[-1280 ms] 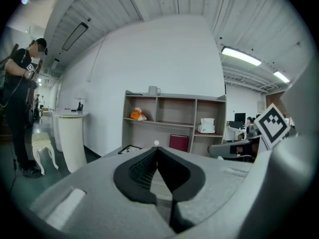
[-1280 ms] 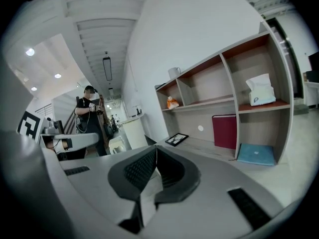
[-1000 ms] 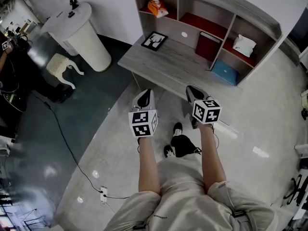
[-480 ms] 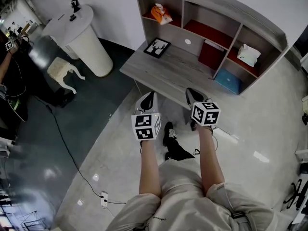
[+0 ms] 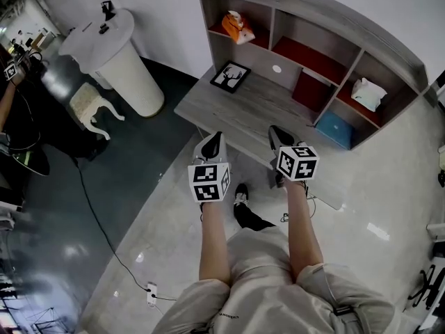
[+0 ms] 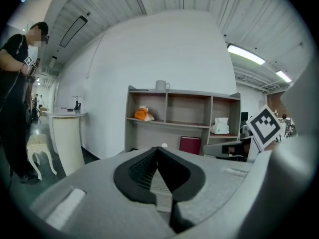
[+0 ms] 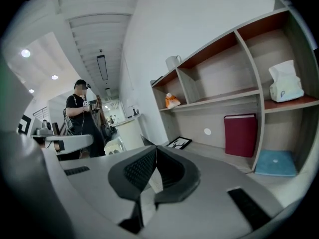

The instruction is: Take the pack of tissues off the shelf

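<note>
L gripper (image 5: 212, 143) is hanging w/ jaws pressed together, empty — R gripper (image 5: 279, 136) likewise. Ahead and rightward, the pack of tissues (image 5: 368, 93) is sitting in the right-hand cubby of the shelf (image 5: 361, 23), well apart — R gripper's nearer.

White tissue pack (image 5: 368, 93), maroon book (image 5: 306, 91), blue pad (image 5: 336, 129), grey shelf (image 5: 389, 44).

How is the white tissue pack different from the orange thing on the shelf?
The tissue pack is white; the orange thing is orange. The tissue pack sits in the right compartment, the orange thing in the left one. The tissue pack looks boxy, the orange thing crumpled. Both rest on the same level of the shelf.
</note>
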### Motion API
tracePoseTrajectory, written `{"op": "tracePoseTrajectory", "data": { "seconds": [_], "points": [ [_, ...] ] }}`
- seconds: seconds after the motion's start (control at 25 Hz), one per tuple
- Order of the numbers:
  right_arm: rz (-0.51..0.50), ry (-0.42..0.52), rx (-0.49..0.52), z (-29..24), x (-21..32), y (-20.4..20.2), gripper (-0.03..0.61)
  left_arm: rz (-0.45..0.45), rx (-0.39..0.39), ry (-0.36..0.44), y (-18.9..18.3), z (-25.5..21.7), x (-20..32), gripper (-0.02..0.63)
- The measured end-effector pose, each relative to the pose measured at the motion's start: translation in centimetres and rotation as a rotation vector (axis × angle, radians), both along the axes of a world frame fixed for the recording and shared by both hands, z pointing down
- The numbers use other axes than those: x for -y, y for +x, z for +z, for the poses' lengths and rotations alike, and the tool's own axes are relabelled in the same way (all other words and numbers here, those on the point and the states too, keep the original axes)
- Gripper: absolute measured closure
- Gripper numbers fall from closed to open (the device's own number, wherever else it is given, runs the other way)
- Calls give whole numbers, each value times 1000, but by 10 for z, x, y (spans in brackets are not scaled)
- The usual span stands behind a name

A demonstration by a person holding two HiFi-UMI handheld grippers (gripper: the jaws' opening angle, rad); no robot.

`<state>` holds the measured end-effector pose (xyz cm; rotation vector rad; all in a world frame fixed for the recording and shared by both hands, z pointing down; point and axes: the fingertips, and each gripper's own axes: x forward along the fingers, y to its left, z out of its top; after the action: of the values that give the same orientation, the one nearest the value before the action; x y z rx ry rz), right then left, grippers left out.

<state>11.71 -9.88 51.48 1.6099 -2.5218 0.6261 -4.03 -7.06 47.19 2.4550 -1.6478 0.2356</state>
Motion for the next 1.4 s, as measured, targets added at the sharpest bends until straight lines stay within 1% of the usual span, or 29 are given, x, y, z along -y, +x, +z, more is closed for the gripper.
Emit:
{"op": "tracePoseTrajectory", "data": {
  "seconds": [0.2,0.4,0.56,0.72,0.92,0.96,1.08,1.12,1.32,1.4],
  "points": [
    [-8,1,17,-4,38,-16,563,-7,9,5,-16,-8,40,604],
    [-9,53,60,-23,72,-28,563,-4,6,2,-22,-11,74,604],
    [10,79,78,-30,94,-28,563,3,2,1,-25,-12,98,604],
    [33,63,111,-28,111,-27,563,6,-1,10,-29,-18,116,604],
    [54,73,149,-43,143,-26,563,9,8,27,-37,-33,142,604],
    [54,71,168,-46,148,-28,563,7,5,33,-40,-37,147,604],
    [56,61,286,-52,161,-35,563,0,-6,53,-49,-51,160,604],
    [55,61,312,-54,165,-36,563,-1,-7,57,-51,-53,165,604],
    [46,69,304,-56,192,-39,563,17,11,48,-51,-49,191,604],
    [5,86,316,-59,202,-45,563,31,27,35,-51,-45,202,604]
  ]
}}
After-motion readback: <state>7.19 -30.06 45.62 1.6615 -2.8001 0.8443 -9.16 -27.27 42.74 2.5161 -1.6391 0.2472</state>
